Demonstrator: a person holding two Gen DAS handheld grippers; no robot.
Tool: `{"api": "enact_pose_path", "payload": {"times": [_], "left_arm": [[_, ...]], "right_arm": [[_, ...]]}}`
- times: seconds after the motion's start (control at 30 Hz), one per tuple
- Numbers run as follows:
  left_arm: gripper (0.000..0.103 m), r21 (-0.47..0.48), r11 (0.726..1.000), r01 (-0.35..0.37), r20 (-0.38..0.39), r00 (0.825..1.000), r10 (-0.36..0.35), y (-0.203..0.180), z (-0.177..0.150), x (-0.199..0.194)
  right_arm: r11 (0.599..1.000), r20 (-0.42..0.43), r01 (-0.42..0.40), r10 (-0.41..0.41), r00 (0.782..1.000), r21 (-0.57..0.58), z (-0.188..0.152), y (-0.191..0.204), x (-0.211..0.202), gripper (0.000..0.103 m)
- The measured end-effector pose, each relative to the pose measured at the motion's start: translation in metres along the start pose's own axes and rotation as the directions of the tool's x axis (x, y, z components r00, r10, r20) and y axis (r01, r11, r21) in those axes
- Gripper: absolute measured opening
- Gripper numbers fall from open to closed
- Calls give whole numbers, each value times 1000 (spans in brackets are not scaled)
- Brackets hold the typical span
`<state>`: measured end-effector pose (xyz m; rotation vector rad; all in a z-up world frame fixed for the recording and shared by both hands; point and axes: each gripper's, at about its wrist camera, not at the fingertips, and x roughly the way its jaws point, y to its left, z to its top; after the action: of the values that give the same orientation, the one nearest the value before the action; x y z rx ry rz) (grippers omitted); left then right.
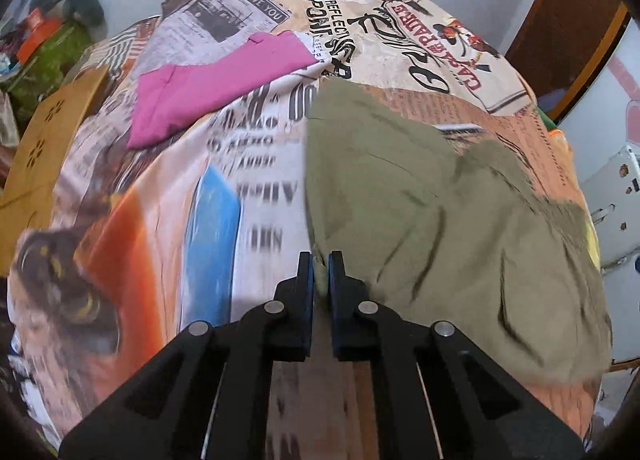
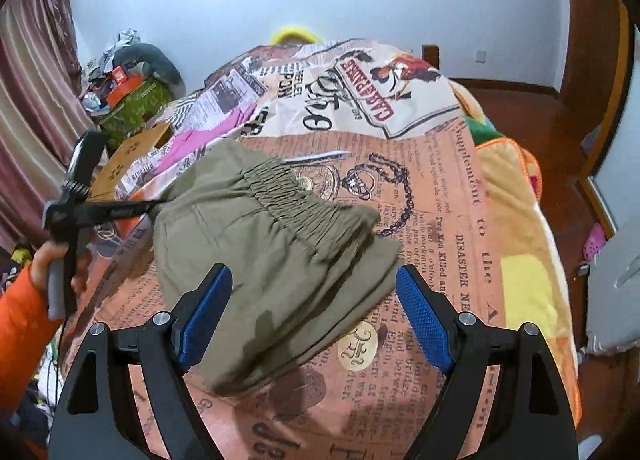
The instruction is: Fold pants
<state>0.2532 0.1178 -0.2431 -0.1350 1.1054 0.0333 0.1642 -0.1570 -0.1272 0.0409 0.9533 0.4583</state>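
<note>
Left tongs (image 1: 321, 260) pinch the olive pants (image 1: 420, 196) at their edge; right tongs (image 2: 314, 280) hover spread wide above them on the bed (image 2: 460, 188).

Olive pants (image 2: 276, 244) bunched on the bed

Folded in layers, rumpled; the gathered elastic waistband runs across the far side, the left edge is lifted, and the near layered edges hang loose.

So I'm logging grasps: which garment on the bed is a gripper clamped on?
The olive-green pants, pinched at their edge by the left gripper; the pink garment lies untouched beyond.
</note>
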Motion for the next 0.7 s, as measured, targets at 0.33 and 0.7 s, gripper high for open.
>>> {"api": "enact_pose_path", "payload": {"times": [0.33, 0.7], "left_arm": [[7, -13, 1000, 21, 22, 1000, -21, -12, -53, -40], [7, -79, 997, 7, 23, 1000, -5, 2, -69, -39]], "right_arm": [[999, 26, 29, -28, 999, -42, -8, 15, -13, 83], [999, -97, 16, -18, 995, -28, -18, 10, 42, 81]]}}
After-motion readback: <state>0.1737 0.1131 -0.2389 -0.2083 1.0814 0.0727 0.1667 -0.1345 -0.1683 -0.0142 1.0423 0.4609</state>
